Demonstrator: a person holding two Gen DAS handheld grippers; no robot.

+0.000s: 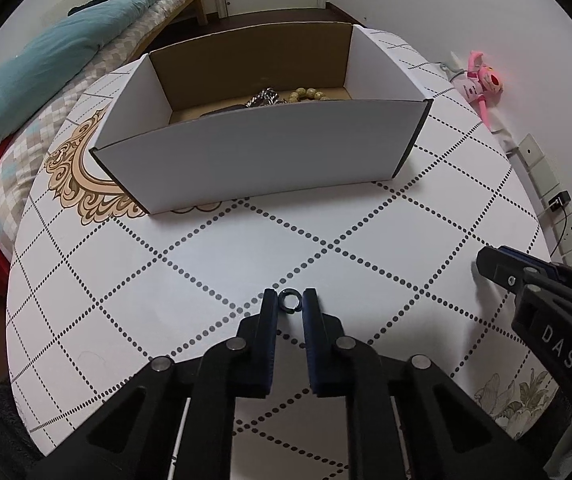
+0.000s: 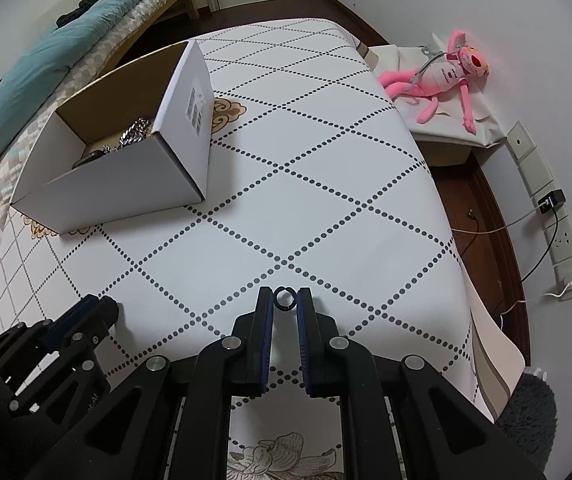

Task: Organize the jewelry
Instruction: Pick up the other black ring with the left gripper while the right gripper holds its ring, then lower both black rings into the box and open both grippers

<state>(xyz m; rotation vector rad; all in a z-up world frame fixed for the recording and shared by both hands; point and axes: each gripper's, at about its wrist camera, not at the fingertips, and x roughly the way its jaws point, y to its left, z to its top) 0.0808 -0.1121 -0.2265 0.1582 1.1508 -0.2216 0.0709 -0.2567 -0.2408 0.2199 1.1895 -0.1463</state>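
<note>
A small dark ring [image 1: 290, 299] sits pinched between the fingertips of my left gripper [image 1: 290, 300], low over the table. In the right wrist view another small dark ring [image 2: 285, 298] is pinched between the tips of my right gripper [image 2: 285, 299]. A white cardboard box [image 1: 262, 156] stands at the far side of the table and holds a silver chain [image 1: 263, 98] and a beaded bracelet [image 1: 306, 95]. The box [image 2: 126, 176] is far left in the right wrist view, chain [image 2: 136, 130] inside. The right gripper shows at the right edge [image 1: 486, 266]; the left gripper shows low left [image 2: 102, 312].
The table [image 1: 214, 264] has a white cloth with dotted diamond lines. A bed with a teal duvet [image 1: 46, 64] lies to the left. A pink plush toy [image 2: 442, 76] lies on a low stand by the wall. Wall sockets with cables [image 2: 550, 204] are on the right.
</note>
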